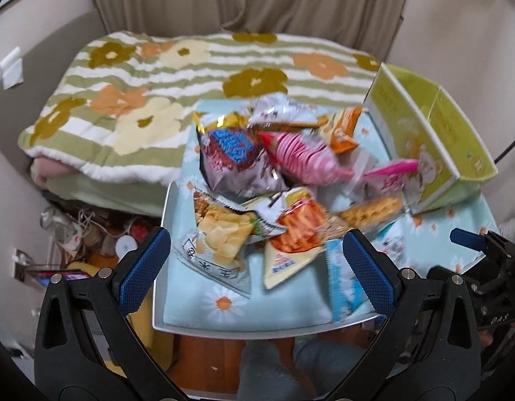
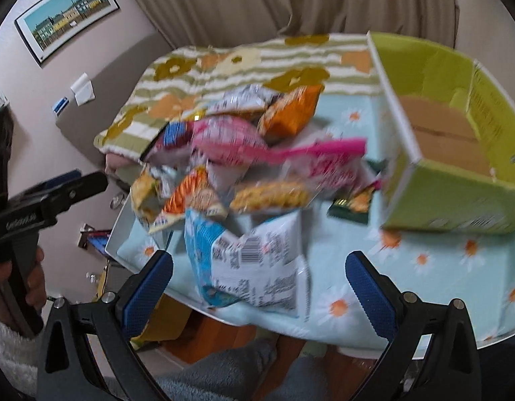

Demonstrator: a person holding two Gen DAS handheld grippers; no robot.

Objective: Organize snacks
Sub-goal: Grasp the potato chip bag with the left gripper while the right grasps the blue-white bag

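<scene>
We are looking at a heap of snack packets (image 1: 274, 173) lying on the daisy-print table (image 1: 224, 304), straight ahead of both tools. A potato-chip bag (image 1: 220, 237) is sitting just beyond our left gripper (image 1: 257, 274), whose jaws are standing wide apart, gripping nothing. A light-blue packet (image 2: 254, 260) is lying between the spread, empty fingers of our right gripper (image 2: 259, 287). A green cardboard box (image 2: 458, 153) is standing open ahead and to the right. Beyond the table, a flowered blanket (image 1: 140, 100) is covering the bed.

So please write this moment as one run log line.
left gripper: open, empty | right gripper: open, empty | snack pile: on table | green box: empty
</scene>
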